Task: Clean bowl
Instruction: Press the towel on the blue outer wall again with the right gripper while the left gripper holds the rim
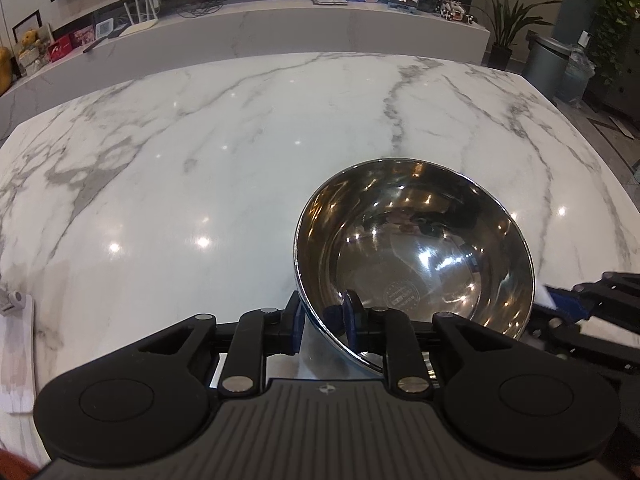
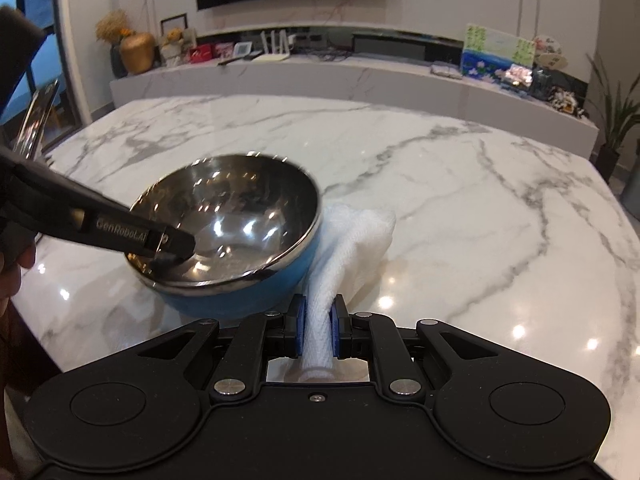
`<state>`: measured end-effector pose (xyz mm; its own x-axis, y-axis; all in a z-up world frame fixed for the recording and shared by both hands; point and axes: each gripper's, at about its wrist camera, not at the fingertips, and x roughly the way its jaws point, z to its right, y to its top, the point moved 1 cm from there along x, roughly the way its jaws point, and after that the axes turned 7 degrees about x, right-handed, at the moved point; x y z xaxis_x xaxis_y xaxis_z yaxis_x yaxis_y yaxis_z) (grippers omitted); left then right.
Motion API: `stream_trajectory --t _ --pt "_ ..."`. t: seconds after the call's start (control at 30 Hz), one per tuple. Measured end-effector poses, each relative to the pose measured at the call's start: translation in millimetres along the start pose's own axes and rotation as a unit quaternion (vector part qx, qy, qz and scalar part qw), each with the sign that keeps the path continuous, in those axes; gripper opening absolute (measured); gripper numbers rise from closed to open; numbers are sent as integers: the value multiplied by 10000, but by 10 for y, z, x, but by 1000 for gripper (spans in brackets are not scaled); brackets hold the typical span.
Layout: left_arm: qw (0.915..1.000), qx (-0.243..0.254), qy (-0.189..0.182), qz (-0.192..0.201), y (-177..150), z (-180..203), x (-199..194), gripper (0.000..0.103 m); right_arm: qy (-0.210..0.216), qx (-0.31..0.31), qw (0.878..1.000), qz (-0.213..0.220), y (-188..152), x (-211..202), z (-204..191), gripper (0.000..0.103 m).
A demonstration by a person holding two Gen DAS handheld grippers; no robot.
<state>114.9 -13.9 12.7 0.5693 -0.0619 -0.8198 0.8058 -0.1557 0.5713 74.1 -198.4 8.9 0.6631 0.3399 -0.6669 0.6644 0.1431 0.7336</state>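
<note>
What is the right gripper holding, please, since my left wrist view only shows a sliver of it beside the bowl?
Observer: The right gripper is shut on a white cloth.
Operator: Is the cloth inside the bowl?
Observer: No, it hangs outside the steel bowl, against its right side.
Operator: What colour is the bowl's outside?
Observer: Blue, below the steel rim.
Operator: Does my left gripper look secure?
Observer: The left gripper pinches the near rim, one finger inside.

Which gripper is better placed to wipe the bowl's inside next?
Right. The right gripper is shut on the white cloth, beside the bowl. The left gripper is clamped on the bowl's rim, steadying it.
</note>
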Motion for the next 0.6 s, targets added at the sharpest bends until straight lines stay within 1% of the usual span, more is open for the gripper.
stream_trajectory --t 0.17,0.23,0.33,0.47,0.6 --pt "9999 58 19 95 27 -8 24 17 -63 185 9991 380 37 -106 68 11" --pt "9999 60 -5 138 25 -25 27 16 -32 241 9987 452 49 -124 86 11" --pt "9999 28 -30 152 21 -45 12 16 87 169 9991 372 63 -94 57 11" --pt "9999 -136 -21 60 0 -67 -51 17 130 -21 9997 191 37 -35 0 11" --pt "9999 -137 -25 32 -14 -58 -73 17 181 -200 9996 -10 26 10 -78 11"
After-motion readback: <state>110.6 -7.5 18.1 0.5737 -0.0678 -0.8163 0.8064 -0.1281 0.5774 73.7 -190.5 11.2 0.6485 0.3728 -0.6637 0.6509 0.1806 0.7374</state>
